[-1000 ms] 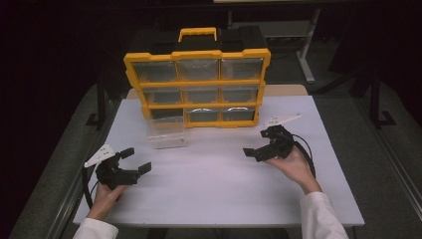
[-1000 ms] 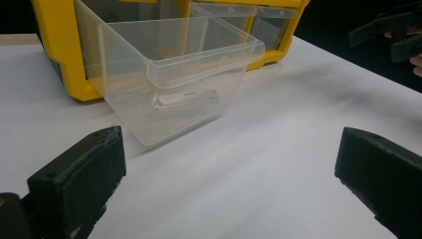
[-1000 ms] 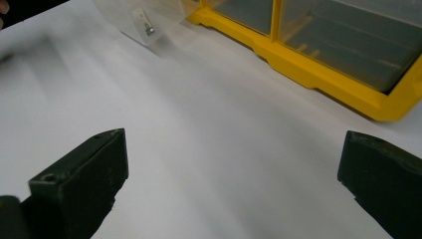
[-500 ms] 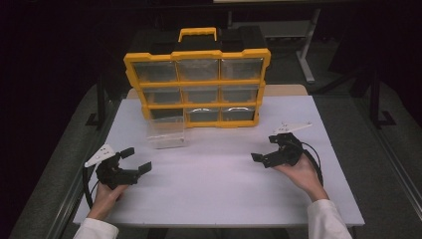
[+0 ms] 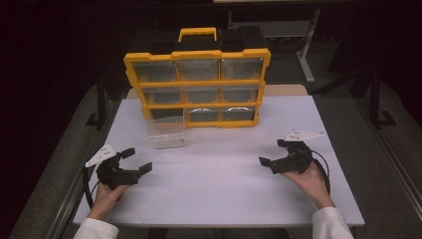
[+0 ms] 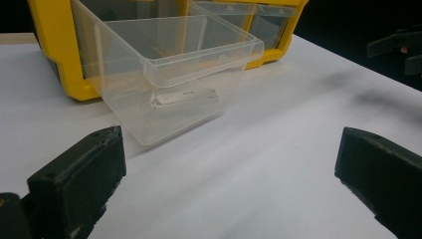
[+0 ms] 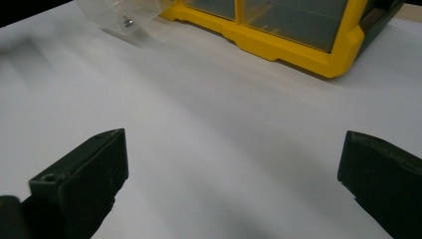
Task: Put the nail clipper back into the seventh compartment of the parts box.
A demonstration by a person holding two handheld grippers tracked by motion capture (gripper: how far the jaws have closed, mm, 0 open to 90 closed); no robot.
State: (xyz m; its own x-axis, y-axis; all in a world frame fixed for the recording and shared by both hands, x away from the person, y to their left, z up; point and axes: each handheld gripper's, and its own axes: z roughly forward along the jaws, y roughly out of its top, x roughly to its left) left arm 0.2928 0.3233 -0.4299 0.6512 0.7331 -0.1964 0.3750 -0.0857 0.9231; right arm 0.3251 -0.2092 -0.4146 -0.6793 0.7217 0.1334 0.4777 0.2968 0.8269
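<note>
The left hand-held gripper (image 5: 133,161) rests low on the near left of the white table (image 5: 219,194) with its jaws spread wide and nothing between them, aimed toward the small clear plastic drawer bin (image 5: 166,133) that stands on the table just in front of the organiser's bottom left slot. The right hand-held gripper (image 5: 272,155) sits at the near right, well apart from the bin, jaws likewise wide and empty. The bin stands upright, and in the left gripper view (image 6: 174,74) it touches or nearly touches the yellow plastic organiser case with clear drawers (image 5: 196,79) behind it; a small pale part (image 6: 184,97) lies on its floor. The likeliest trouble, as I judge it, is the bin itself: it is light, thin-walled and slick, so a jaw closing on one wall could tip it or push it away across the smooth table rather than grip it, and the loose part inside could slide or spill out. Squeezing hard might bow the wall and let it slip free. An approach from too low could also knock the bin back against the organiser case and jam it askew at the open slot.
</note>
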